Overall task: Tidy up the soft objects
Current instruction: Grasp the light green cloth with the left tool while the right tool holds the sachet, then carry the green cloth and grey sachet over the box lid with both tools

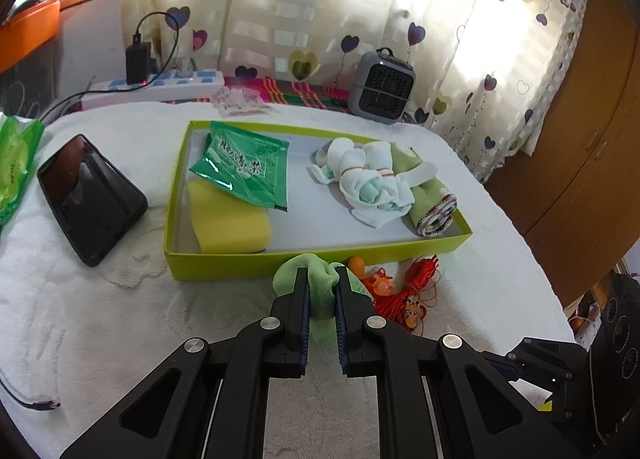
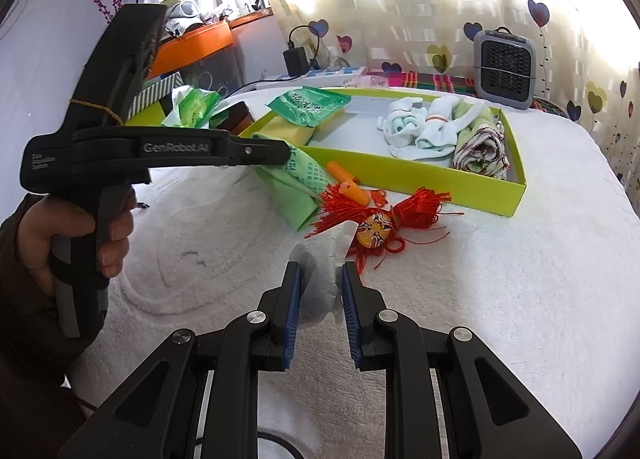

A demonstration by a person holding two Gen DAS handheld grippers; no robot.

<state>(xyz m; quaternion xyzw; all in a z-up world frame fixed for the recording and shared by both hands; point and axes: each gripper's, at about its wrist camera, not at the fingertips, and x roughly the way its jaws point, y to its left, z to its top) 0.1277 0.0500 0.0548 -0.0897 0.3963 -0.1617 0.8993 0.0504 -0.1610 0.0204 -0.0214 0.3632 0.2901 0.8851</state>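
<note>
Clamping: left gripper (image 1: 320,279) pinches soft light-green cloth (image 1: 316,279) just short of lime cardboard tray (image 1: 320,255); right gripper (image 2: 320,275) holds white tissue (image 2: 324,259). Sponge, socks, towel already inside; red tassel charm (image 2: 376,219) remains.

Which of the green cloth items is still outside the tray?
The light green cloth pinched in the left gripper, on the towel just in front of the tray. The other, the rolled green towel, lies inside it.

A home: heart-print curtains (image 1: 360,19) (sunlit), towel-covered table (image 1: 120,299), wooden wardrobe (image 1: 592,139).
</note>
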